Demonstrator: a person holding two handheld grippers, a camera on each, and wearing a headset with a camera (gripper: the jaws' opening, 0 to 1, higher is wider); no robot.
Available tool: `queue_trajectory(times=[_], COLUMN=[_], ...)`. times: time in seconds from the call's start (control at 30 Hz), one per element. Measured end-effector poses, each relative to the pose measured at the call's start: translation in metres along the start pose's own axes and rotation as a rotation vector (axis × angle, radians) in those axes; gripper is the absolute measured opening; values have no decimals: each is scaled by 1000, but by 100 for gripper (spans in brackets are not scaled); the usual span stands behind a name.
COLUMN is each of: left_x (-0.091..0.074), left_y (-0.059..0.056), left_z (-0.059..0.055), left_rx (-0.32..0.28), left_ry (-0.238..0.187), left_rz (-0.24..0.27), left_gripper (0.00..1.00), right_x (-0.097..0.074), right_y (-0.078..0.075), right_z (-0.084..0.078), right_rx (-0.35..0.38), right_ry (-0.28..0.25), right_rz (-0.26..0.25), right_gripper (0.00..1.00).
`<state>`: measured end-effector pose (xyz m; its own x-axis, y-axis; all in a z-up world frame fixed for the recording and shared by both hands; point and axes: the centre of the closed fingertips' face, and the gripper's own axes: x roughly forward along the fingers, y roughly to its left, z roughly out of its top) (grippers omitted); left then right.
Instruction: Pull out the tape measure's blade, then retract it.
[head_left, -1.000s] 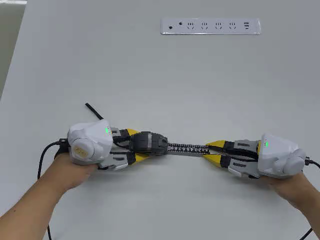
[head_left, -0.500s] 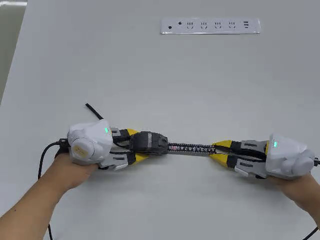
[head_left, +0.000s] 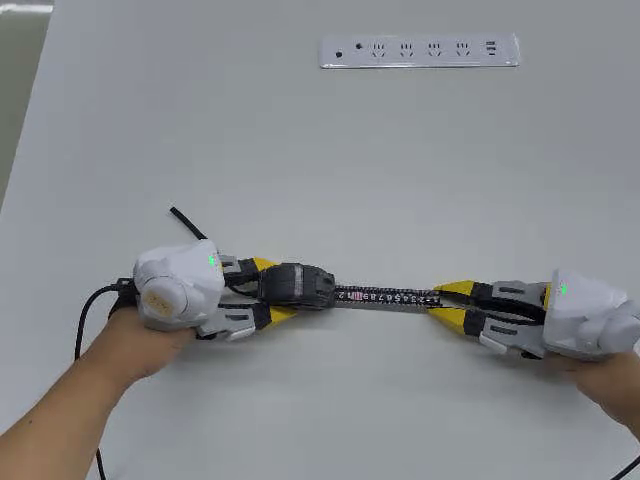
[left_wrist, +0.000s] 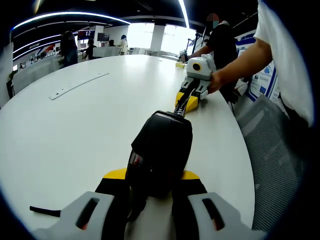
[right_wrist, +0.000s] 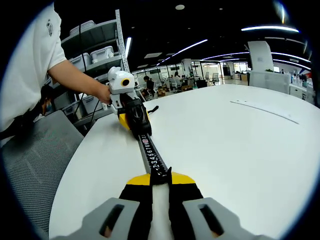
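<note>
Tape measure (head_left: 300, 287) stretched between two grippers on a white table (head_left: 300, 150).
Left gripper (head_left: 272, 290) has its yellow-tipped jaws clamped on the dark case (left_wrist: 160, 150) of the tape measure, one jaw on each side, and the case sits down close to the table. From the case the blade (head_left: 385, 297) runs straight out to the right gripper (head_left: 441, 301), whose jaws are closed tight on the blade's end; the very tip is hidden between them, so I can't say just how it is pinched. Numbers show along the drawn-out strip. A black cable (head_left: 186, 222) lies behind the left gripper, and a power strip (head_left: 418, 50) sits far back on the table.
</note>
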<state>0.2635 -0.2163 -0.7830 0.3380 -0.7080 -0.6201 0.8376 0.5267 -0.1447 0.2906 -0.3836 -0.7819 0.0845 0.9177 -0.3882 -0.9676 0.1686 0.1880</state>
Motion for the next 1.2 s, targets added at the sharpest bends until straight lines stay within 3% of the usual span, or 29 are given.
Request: queue_trajectory(times=[0.67,1.2], left_x=[0,0], left_y=[-2,-1], left_z=[2,2], left_rx=[-3,-7], left_ry=[-4,-4], left_rz=[3,4], left_gripper=[29,29], right_x=[-18,-22], right_y=[-4,-2], right_z=[-3,0], right_rx=[28,25], right_ry=[-8,-2], right_rz=[-22,-21], right_gripper=[9,7])
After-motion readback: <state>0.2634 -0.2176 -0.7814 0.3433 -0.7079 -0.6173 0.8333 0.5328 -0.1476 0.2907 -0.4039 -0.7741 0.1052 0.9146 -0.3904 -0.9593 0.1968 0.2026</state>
